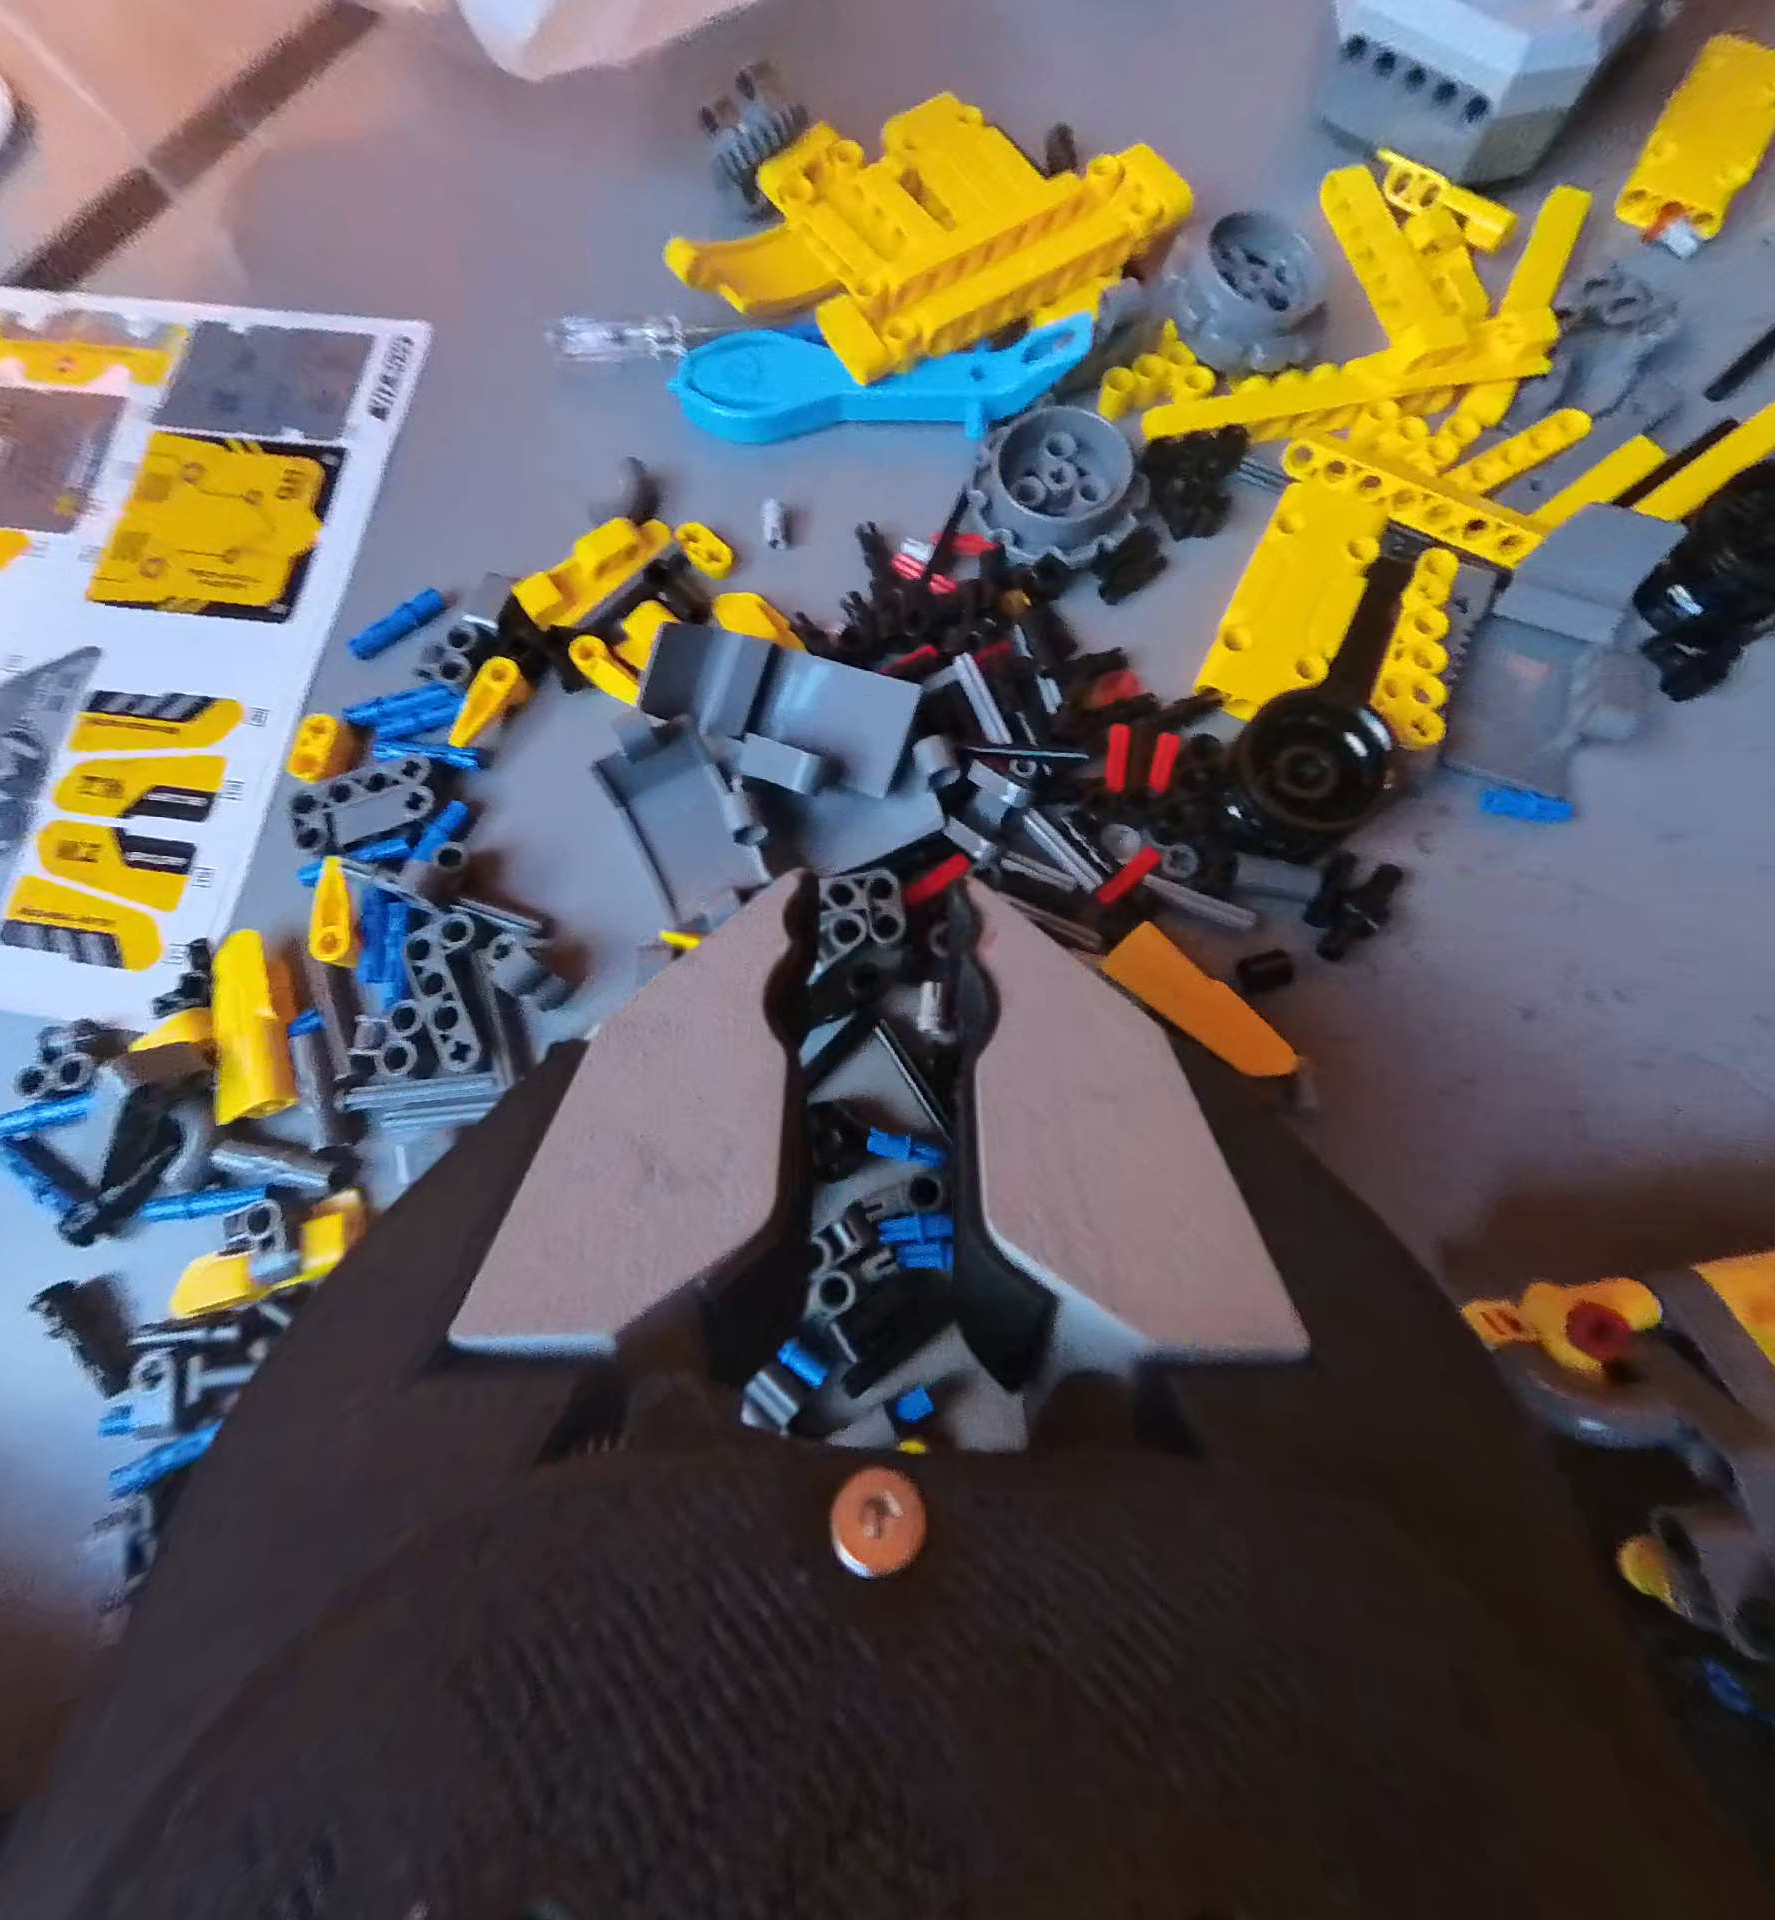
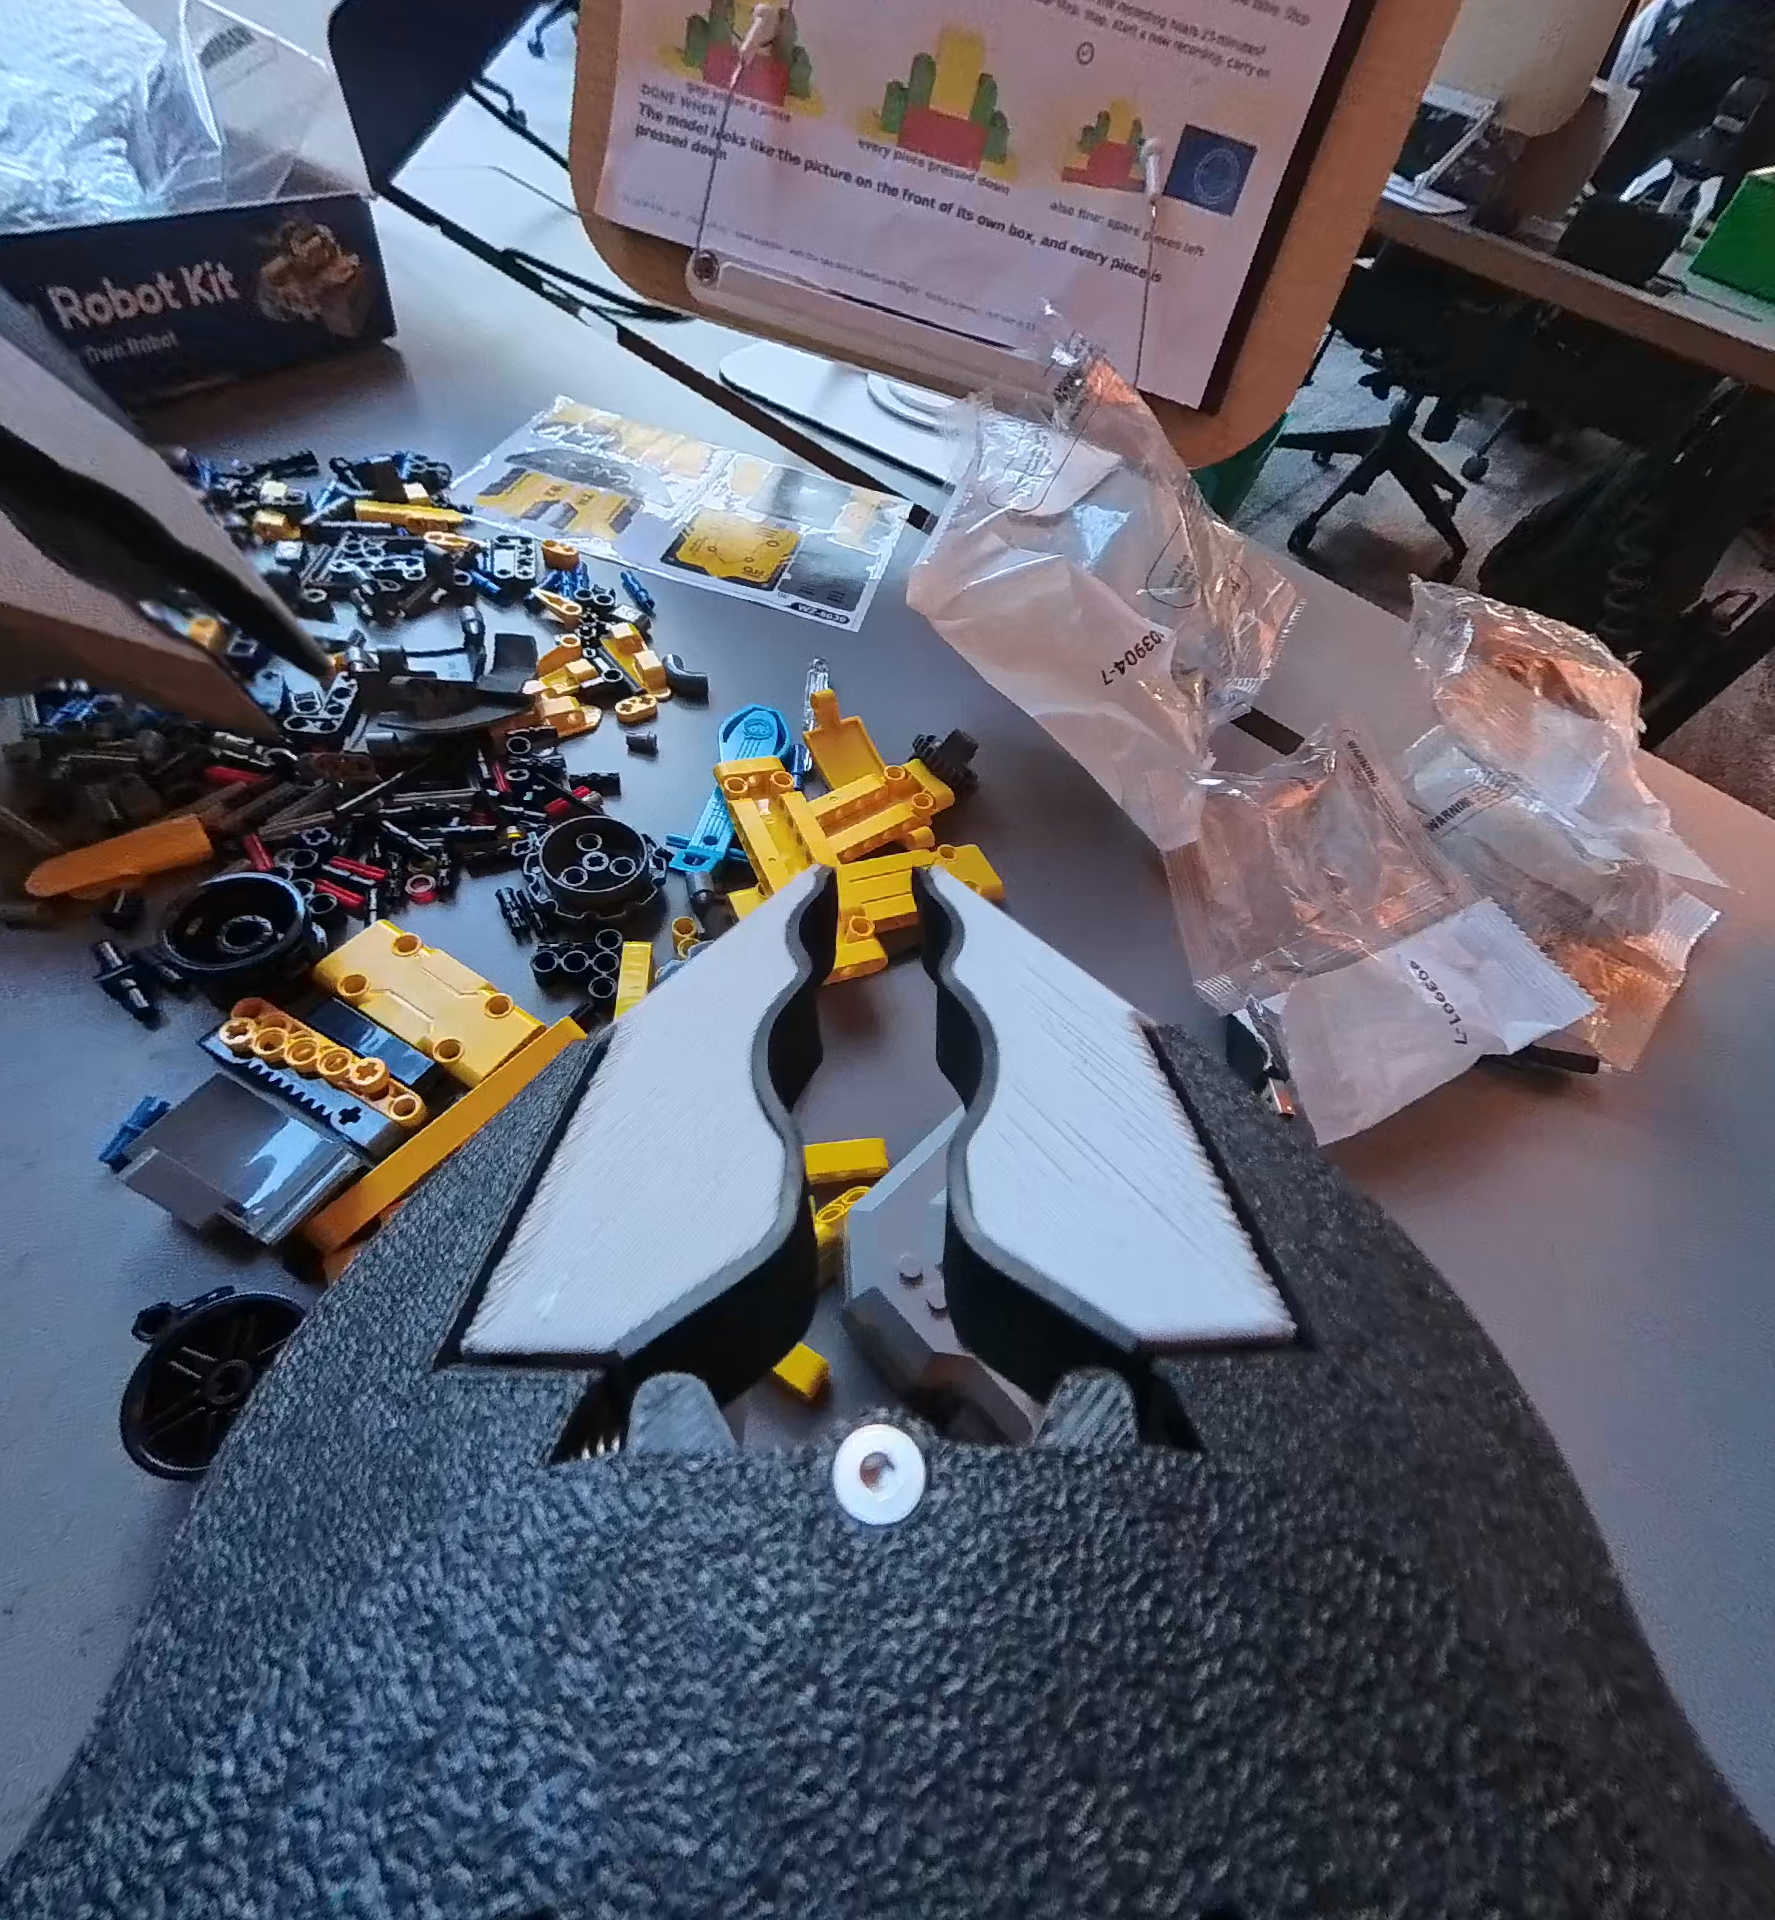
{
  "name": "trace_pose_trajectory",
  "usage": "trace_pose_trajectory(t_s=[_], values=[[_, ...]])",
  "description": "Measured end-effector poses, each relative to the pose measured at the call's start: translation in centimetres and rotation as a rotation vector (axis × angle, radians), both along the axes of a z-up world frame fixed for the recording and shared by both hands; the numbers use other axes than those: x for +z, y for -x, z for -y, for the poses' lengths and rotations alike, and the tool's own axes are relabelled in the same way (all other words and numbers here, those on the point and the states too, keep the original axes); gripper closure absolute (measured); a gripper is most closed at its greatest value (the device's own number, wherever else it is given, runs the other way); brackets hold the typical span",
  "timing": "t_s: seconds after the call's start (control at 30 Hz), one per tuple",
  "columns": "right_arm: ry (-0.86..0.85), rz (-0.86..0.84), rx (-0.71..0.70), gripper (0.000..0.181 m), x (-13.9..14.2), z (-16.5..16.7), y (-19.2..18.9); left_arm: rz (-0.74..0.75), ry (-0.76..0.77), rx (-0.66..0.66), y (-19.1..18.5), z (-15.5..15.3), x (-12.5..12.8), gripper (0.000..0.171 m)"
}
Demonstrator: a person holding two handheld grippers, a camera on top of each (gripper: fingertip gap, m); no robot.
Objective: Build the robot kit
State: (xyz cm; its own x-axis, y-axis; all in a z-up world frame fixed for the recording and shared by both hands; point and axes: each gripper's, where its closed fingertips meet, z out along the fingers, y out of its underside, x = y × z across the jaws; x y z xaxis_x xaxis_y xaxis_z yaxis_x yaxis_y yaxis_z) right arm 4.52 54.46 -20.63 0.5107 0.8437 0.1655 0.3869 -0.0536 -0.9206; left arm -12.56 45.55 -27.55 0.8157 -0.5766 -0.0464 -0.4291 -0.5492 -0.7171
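Grey table point(image 2: 1485, 1299), strewn with building pieces; left gripper point(image 1: 883, 894) parted over grey connector point(image 1: 860, 906); right gripper point(image 2: 870, 883) parted above yellow assembly point(image 2: 841, 821).

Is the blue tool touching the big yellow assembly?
Touching. Left wrist view: the yellow assembly lies across the blue tool, covering its middle; the right wrist view shows the same overlap.

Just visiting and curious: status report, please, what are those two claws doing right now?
Left hand-held gripper open, tips at small dark grey connector. Right hand-held gripper open over yellow beam assembly. Loose pins crowd both.
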Motion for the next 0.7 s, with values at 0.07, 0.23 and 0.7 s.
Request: trace_pose_trajectory(t_s=[0.07,0.23,0.7], values=[[-0.001,0.012,0.002,0.167,-0.2,0.1,0.1,0.000,0.036,-0.020,-0.2,0.4,-0.8,0.152],[0.010,0.055,0.056,0.175,-0.8,0.9,0.5,-0.061,0.029,0.040,1.4,-0.1,-1.1,0.155],[0.036,0.187,0.102,0.176,-2.5,2.0,0.5,-0.040,-0.060,0.241,4.8,-2.1,0.7,0.155]])
